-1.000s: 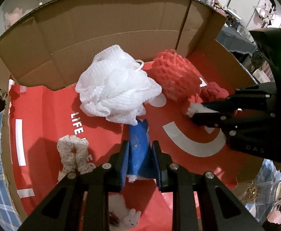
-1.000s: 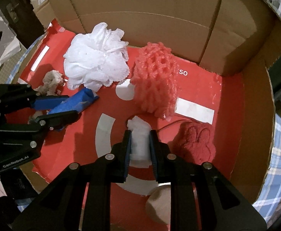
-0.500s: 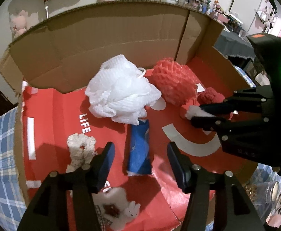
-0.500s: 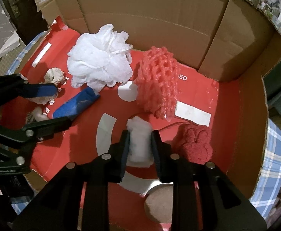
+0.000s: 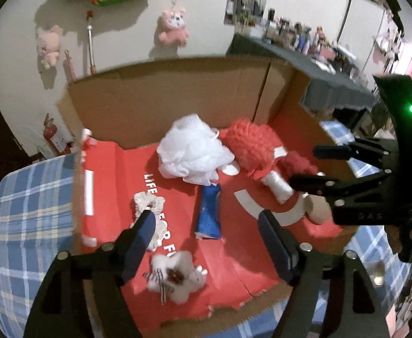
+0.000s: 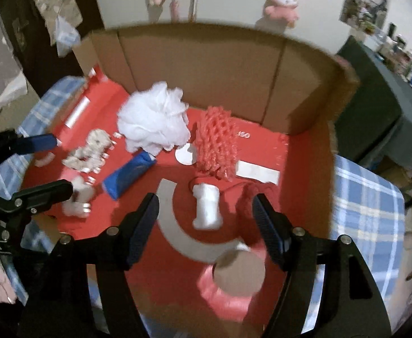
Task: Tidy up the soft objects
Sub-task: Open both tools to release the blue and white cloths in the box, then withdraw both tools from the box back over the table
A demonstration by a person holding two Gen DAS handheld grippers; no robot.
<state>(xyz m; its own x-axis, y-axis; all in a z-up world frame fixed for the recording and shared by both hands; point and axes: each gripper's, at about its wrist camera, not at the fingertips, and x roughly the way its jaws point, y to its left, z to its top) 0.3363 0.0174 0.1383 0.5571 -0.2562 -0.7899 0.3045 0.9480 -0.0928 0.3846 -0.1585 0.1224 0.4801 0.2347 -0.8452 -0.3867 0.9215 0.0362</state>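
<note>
Both grippers hover above an open cardboard box (image 5: 163, 98) with a red floor. My left gripper (image 5: 206, 222) has its jaws opening, and the blue cloth roll (image 5: 210, 211) lies loose on the floor below the gap. My right gripper (image 6: 205, 201) is opening too, over the white roll (image 6: 207, 207), which rests free on the floor. Farther back sit a white bath pouf (image 5: 194, 149) and a red mesh sponge (image 6: 217, 143). A red plush (image 5: 299, 163) lies beside the white roll.
A cream scrunchie (image 5: 149, 202) and a small white plush (image 5: 174, 276) lie at the box's near left. Tall cardboard walls (image 6: 206, 70) close the back and right. The box stands on a blue plaid cloth (image 6: 366, 197). A red flap with a round hole (image 6: 238, 273) is nearest.
Both grippers went from shut to wide and let go, the left of the blue cloth roll, the right of the white roll. Both have risen and drawn back from the box floor.
</note>
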